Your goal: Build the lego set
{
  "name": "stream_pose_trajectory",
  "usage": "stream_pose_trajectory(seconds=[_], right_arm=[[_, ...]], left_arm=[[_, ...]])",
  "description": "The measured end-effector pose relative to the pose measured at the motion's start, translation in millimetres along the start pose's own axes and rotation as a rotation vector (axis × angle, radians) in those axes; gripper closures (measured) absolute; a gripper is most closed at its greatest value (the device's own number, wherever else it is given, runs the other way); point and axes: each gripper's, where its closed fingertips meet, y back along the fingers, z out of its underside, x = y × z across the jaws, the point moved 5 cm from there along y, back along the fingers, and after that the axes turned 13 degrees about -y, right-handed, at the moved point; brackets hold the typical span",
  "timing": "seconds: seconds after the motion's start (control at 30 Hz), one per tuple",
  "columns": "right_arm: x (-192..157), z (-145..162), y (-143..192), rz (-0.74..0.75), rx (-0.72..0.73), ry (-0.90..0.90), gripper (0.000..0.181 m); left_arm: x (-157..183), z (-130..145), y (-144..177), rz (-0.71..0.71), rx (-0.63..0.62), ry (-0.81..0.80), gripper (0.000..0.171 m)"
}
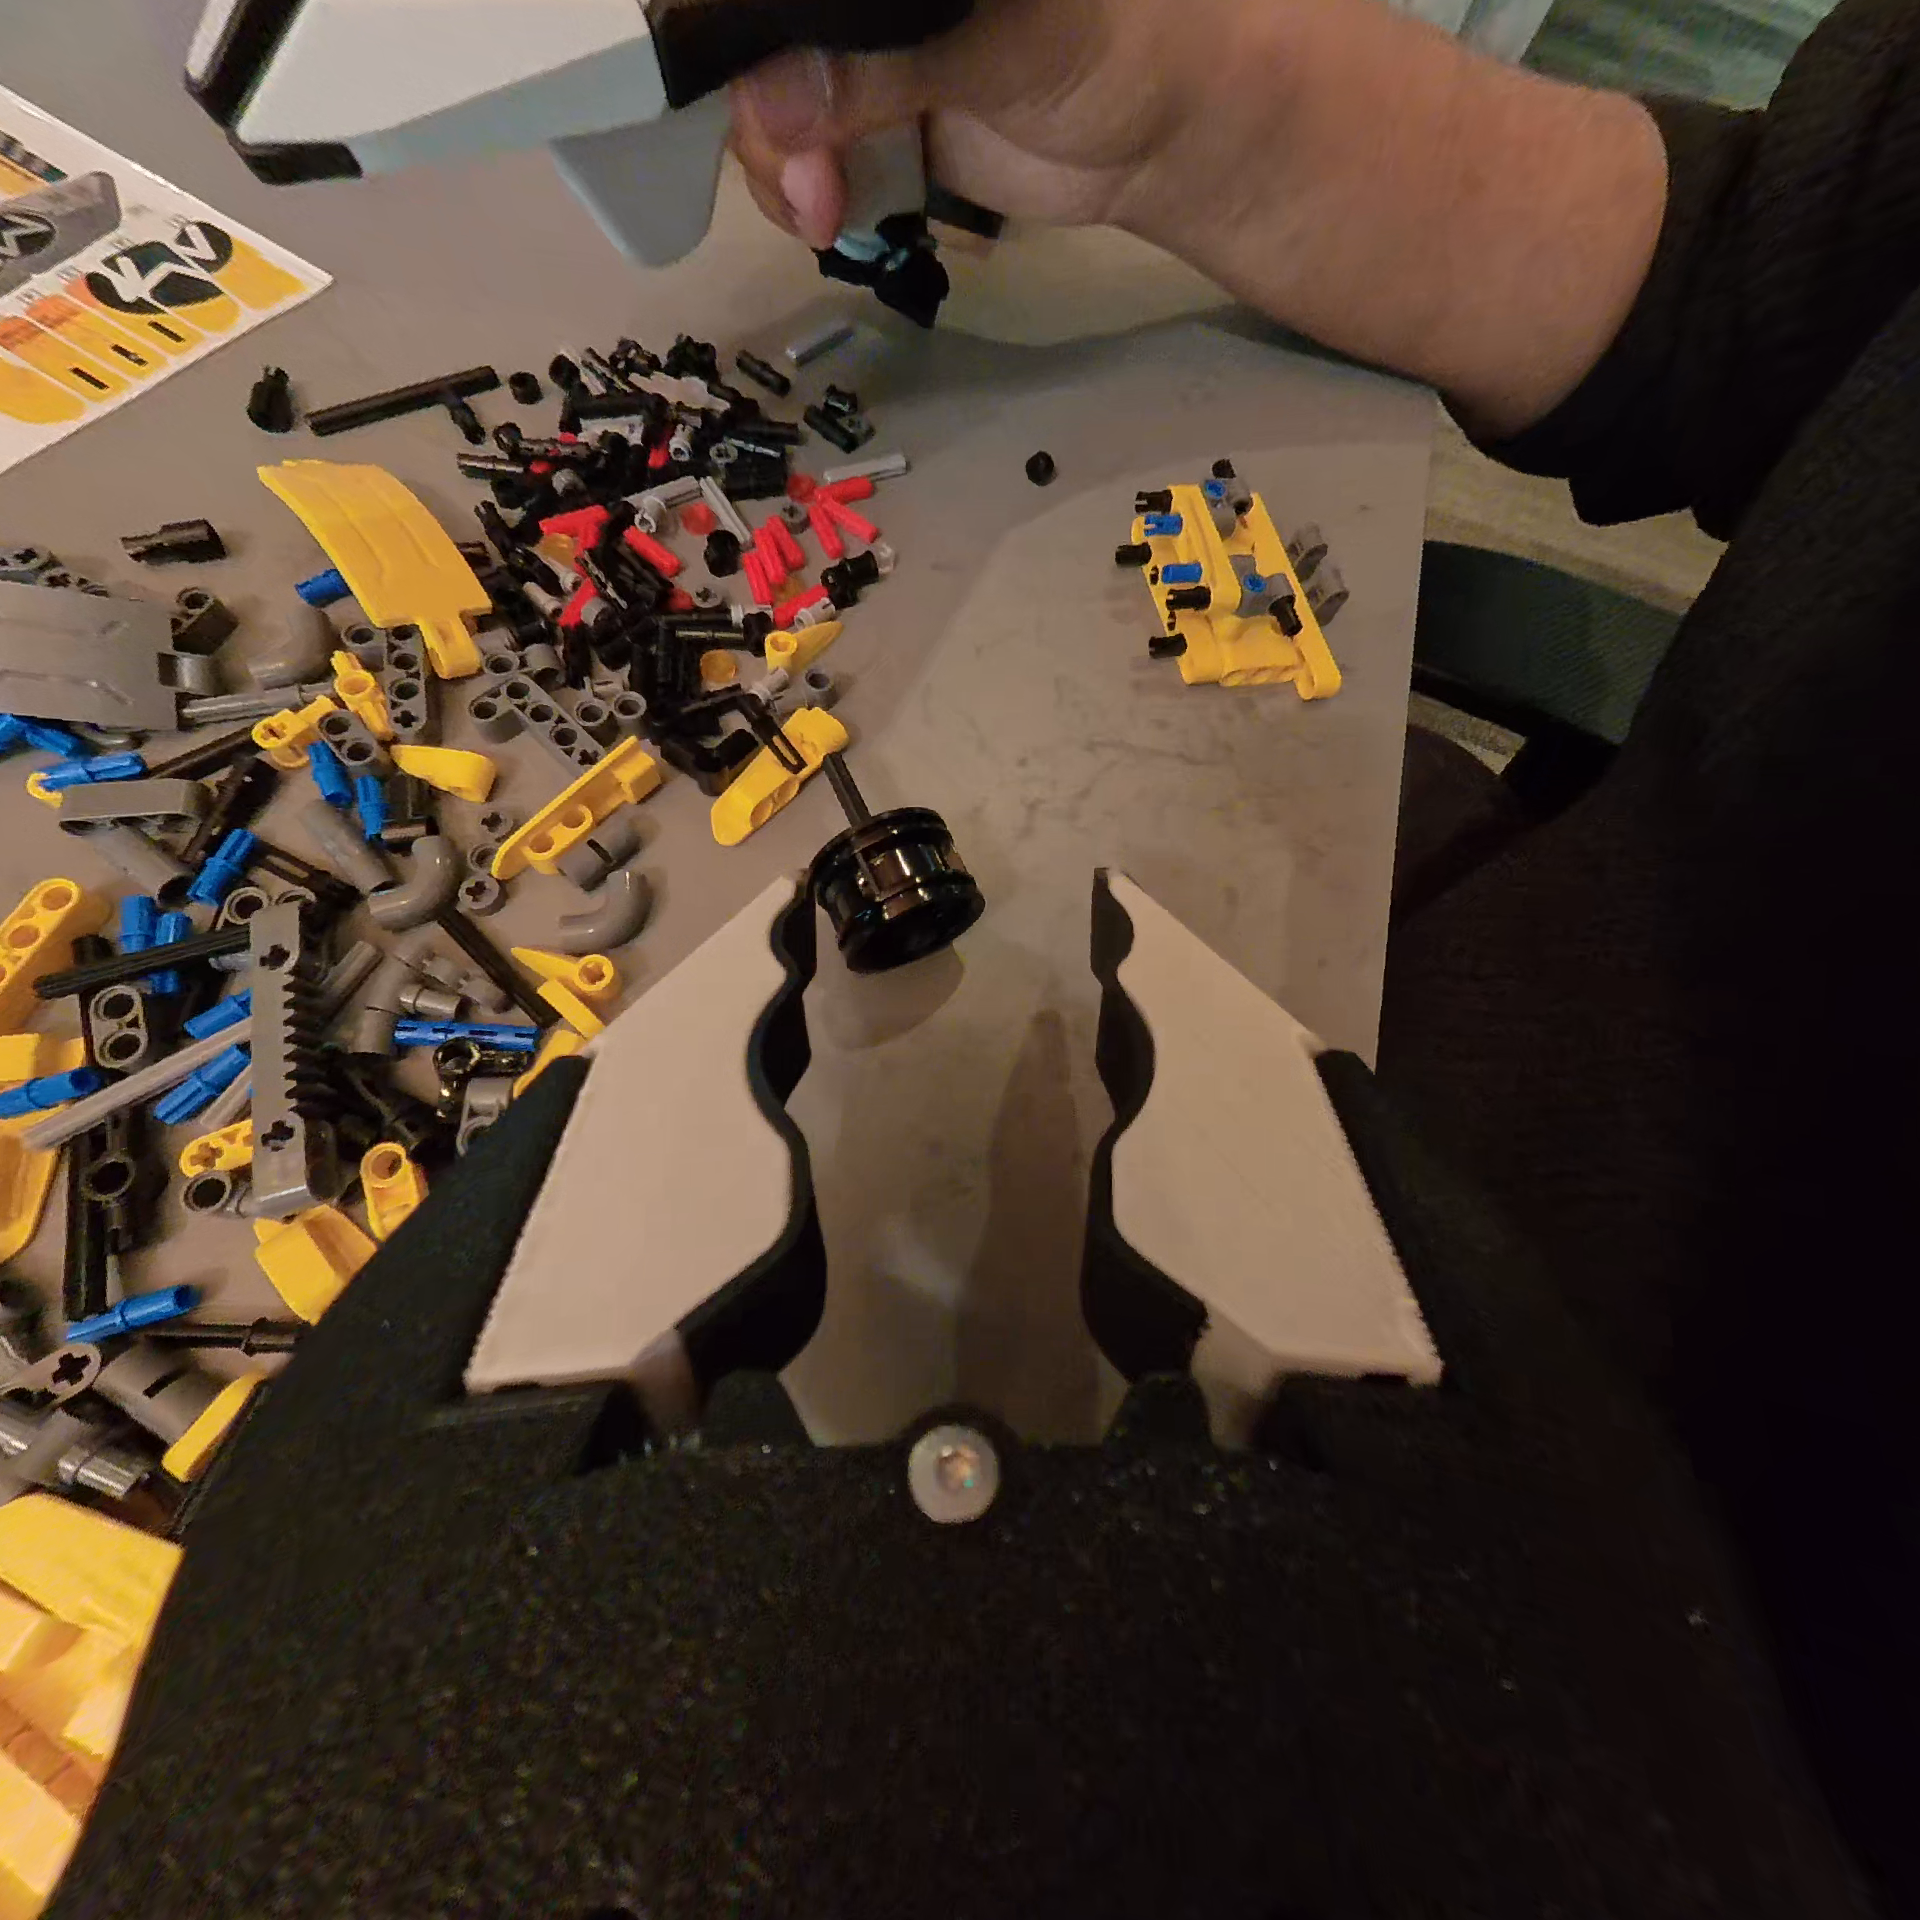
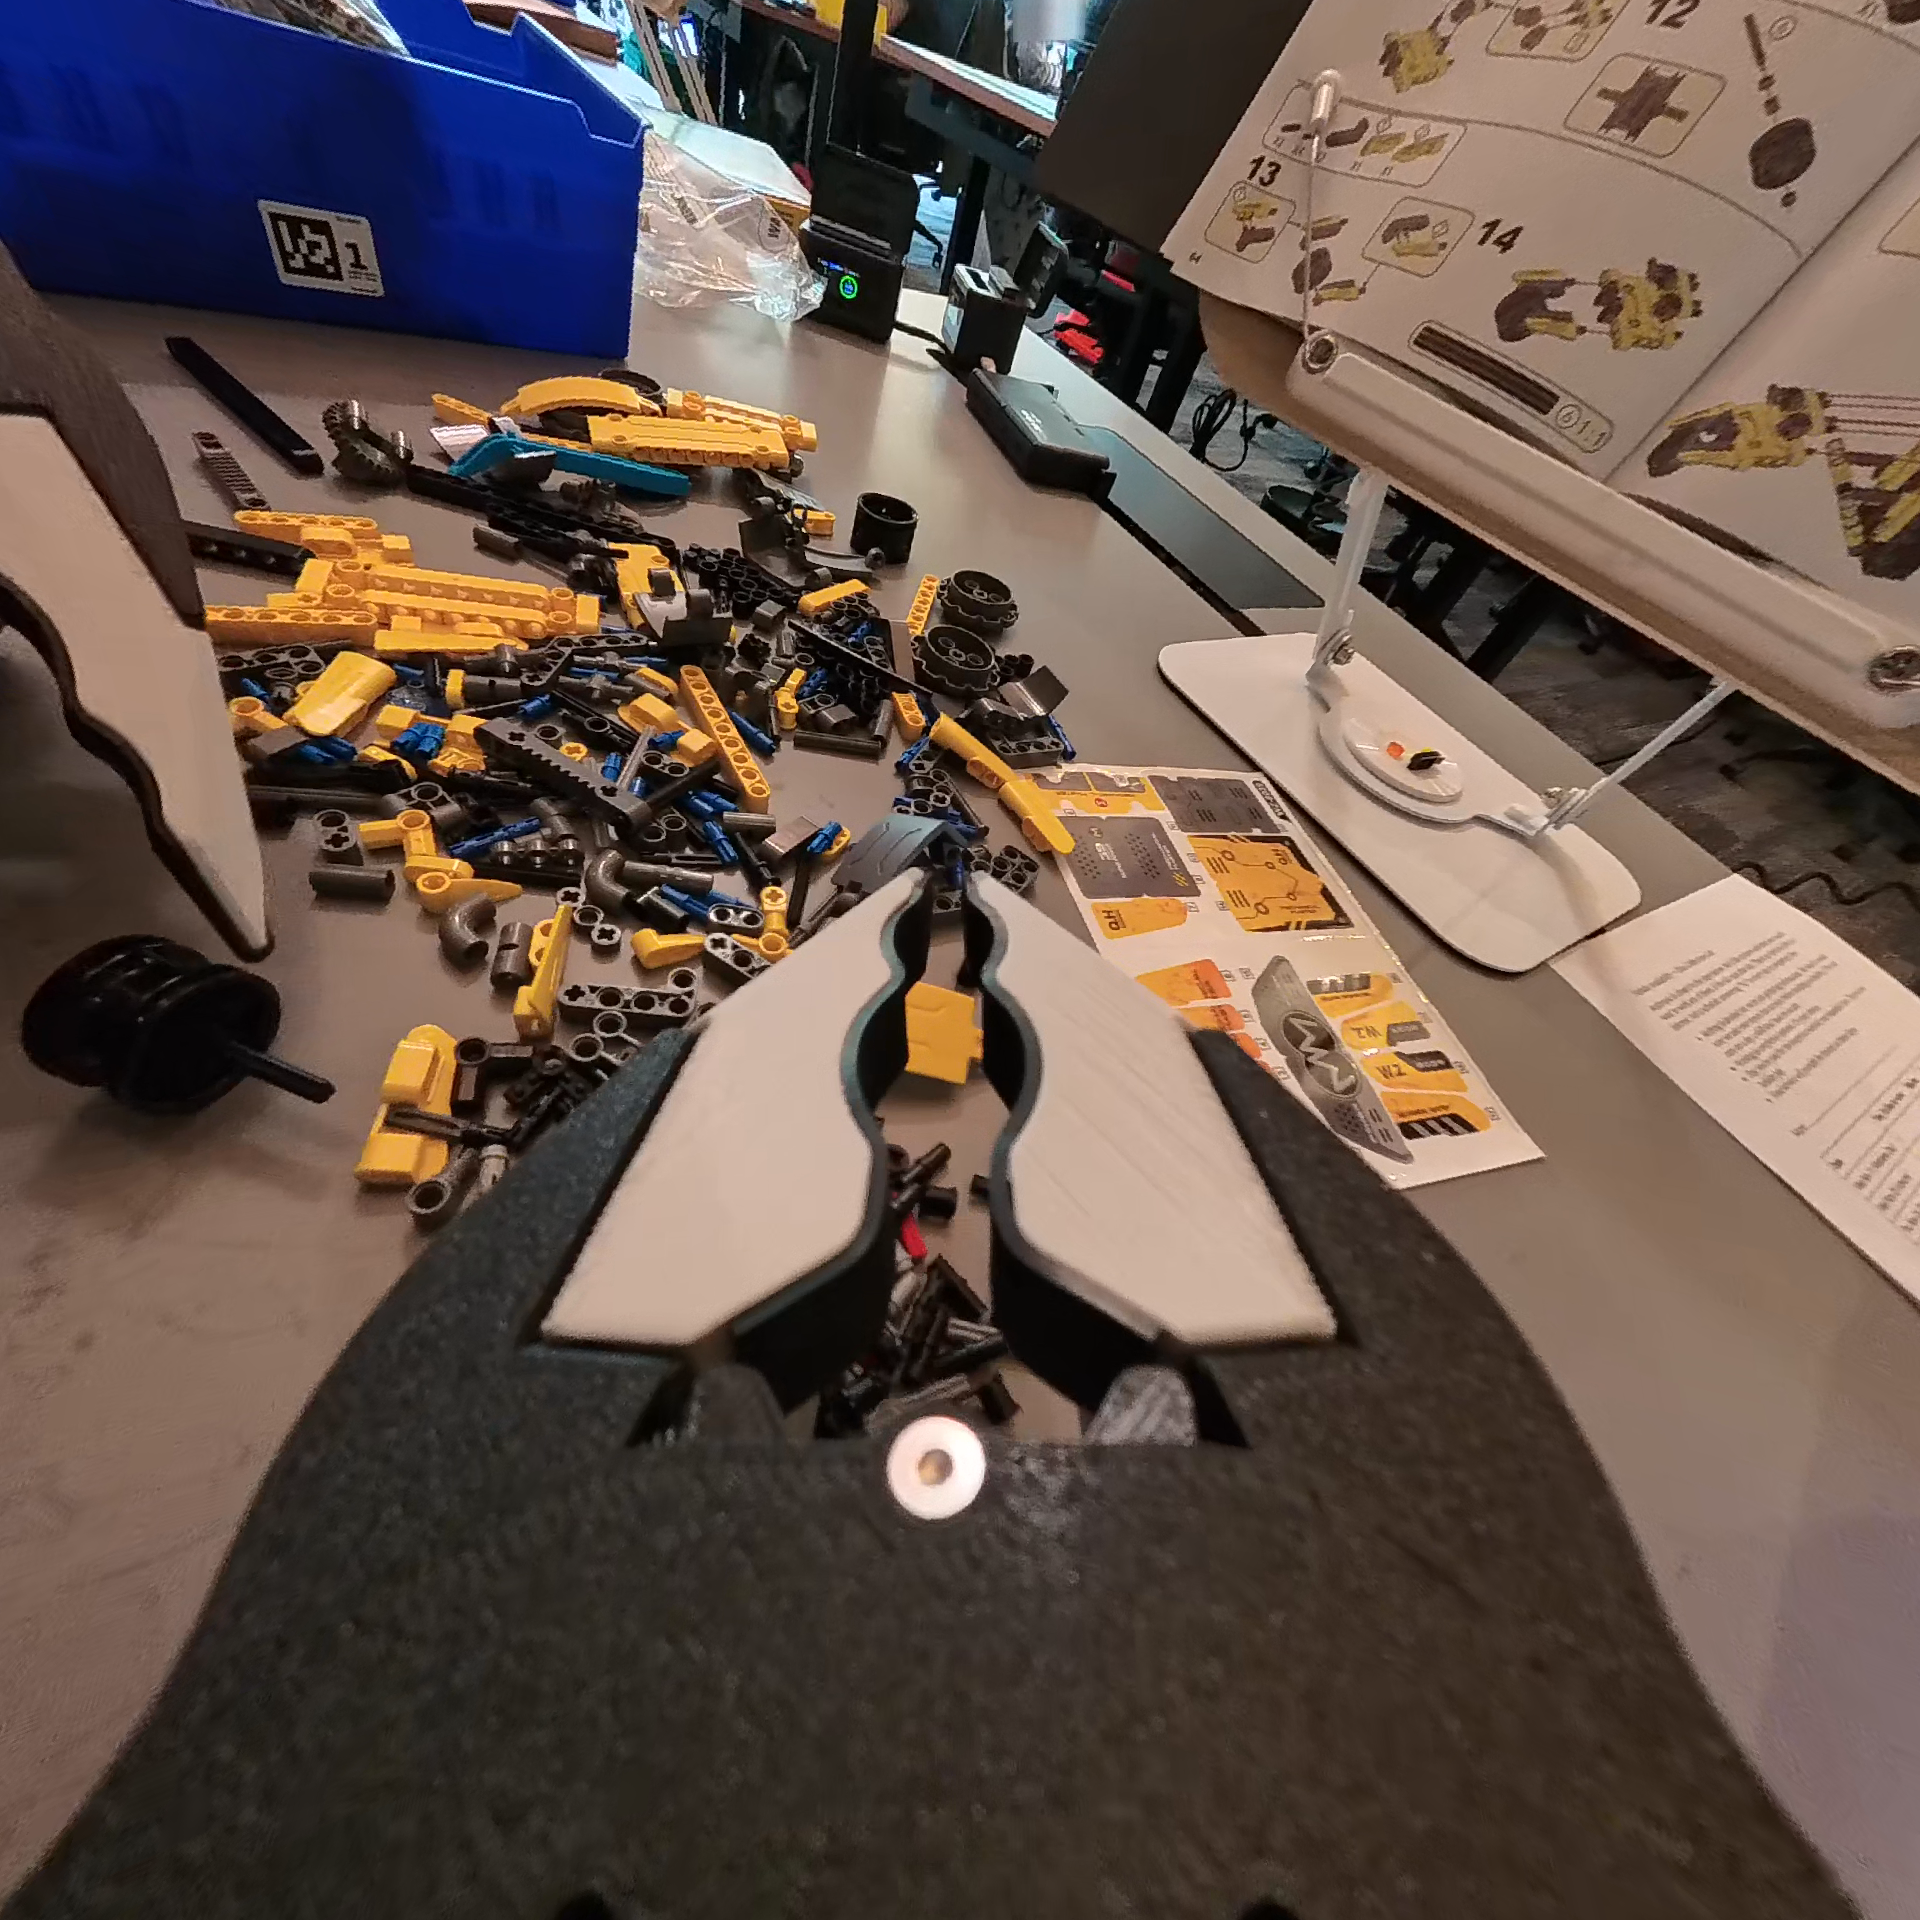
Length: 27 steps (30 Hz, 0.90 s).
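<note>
My left gripper is open and low over the grey table. A black wheel hub on a black axle lies on the table beside its left fingertip, inside the gap. It also shows in the right wrist view, under a left finger. My right gripper is shut, tips almost touching, above a pile of black, red and grey pins. A yellow piece shows through the hollow between its fingers; I cannot tell whether it is gripped. A hand holds the right gripper.
Loose yellow, grey, blue and black pieces cover the table. A small yellow sub-assembly stands apart near the table's edge. A sticker sheet, a blue bin, a booklet on a white stand and a printed page lie beyond. My hands' fingertips stand some 15 cm from each other.
</note>
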Motion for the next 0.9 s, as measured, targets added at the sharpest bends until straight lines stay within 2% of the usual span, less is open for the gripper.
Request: stream_pose_trajectory(seconds=[0.17,0.53,0.83,0.9], right_arm=[[-3,1,-2,-0.01,-0.006,0.004,0.176],[-6,-1,-1,-0.017,0.0,0.013,0.176],[-12,-6,1,-0.054,0.035,-0.007,0.176],[-16,-10,3,-0.104,0.065,-0.05,0.17]], left_arm=[[7,5,-2,0.066,-0.044,0.008,0.119],[36,6,-1,0.246,-0.047,-0.095,0.121],[18,4,1,0.162,-0.012,0.016,0.121],[14,5,0,0.131,-0.02,0.019,0.121]])
